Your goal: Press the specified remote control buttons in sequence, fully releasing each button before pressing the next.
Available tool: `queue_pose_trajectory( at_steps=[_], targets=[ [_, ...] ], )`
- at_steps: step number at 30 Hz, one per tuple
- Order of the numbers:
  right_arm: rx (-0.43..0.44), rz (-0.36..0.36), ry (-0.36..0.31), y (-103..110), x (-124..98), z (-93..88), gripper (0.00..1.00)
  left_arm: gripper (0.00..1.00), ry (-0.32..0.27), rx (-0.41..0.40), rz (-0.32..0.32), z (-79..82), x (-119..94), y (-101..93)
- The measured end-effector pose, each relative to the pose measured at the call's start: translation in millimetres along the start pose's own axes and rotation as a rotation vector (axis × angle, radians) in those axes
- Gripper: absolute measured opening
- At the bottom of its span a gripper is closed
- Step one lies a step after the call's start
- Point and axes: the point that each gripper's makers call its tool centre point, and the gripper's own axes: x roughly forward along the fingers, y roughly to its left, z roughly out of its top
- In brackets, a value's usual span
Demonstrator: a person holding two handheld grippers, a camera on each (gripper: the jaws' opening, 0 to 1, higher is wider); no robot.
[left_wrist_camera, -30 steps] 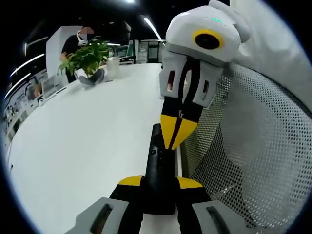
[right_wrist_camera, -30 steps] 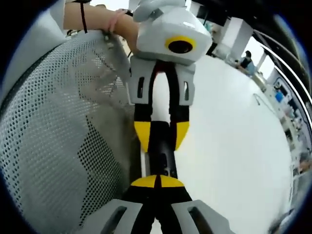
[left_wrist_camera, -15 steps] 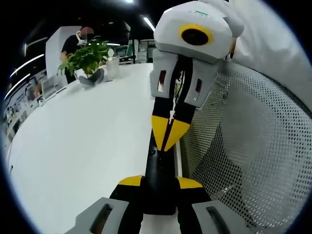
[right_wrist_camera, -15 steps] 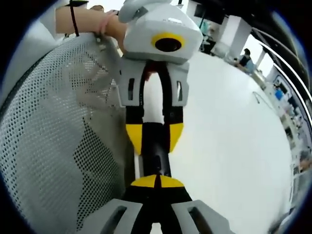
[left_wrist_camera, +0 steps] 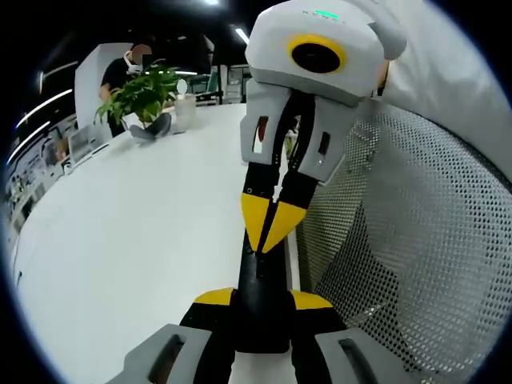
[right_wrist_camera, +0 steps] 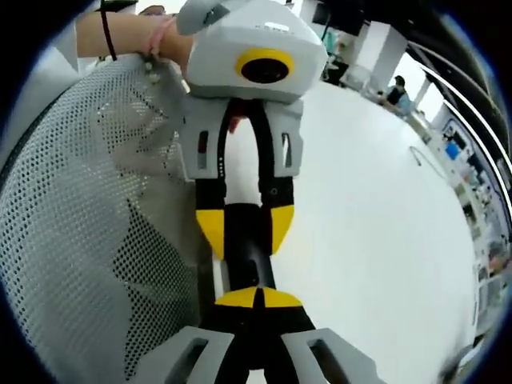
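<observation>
Right gripper (left_wrist_camera: 266, 228), jaws together, has slid toward 6 o'clock along remote (left_wrist_camera: 260, 296) clamped by left gripper (left_wrist_camera: 260, 300); press likely imminent.

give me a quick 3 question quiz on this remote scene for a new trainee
1. True or false: the left hand-held gripper is shut on the black remote.
2. What do the closed yellow tips of the right hand-held gripper meet?
A. the white table
B. the remote's face
C. the mesh chair back
3. Fill in: at the far end of the table stands a potted ____.

Key:
1. True. Its yellow tips clamp both sides of the remote's near end.
2. B. The tips are together and come down on the remote.
3. plant
</observation>
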Motion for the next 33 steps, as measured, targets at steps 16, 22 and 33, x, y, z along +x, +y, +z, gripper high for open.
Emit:
queue_pose_trajectory(
  at_steps=[16,22,33],
  targets=[
    [0.221,0.155,0.009,-10.5,1.0,-2.5,0.00,0.24,0.000,0.008,0.000,0.0,0.6,0.2],
    [0.227,0.261,0.108,-13.6,6.0,-1.6,0.00,0.24,0.006,0.018,0.001,0.4,1.3,0.6],
    [0.239,0.187,0.142,-13.2,6.8,-2.4,0.00,0.24,0.003,0.010,0.006,0.8,0.6,1.3]
  ],
)
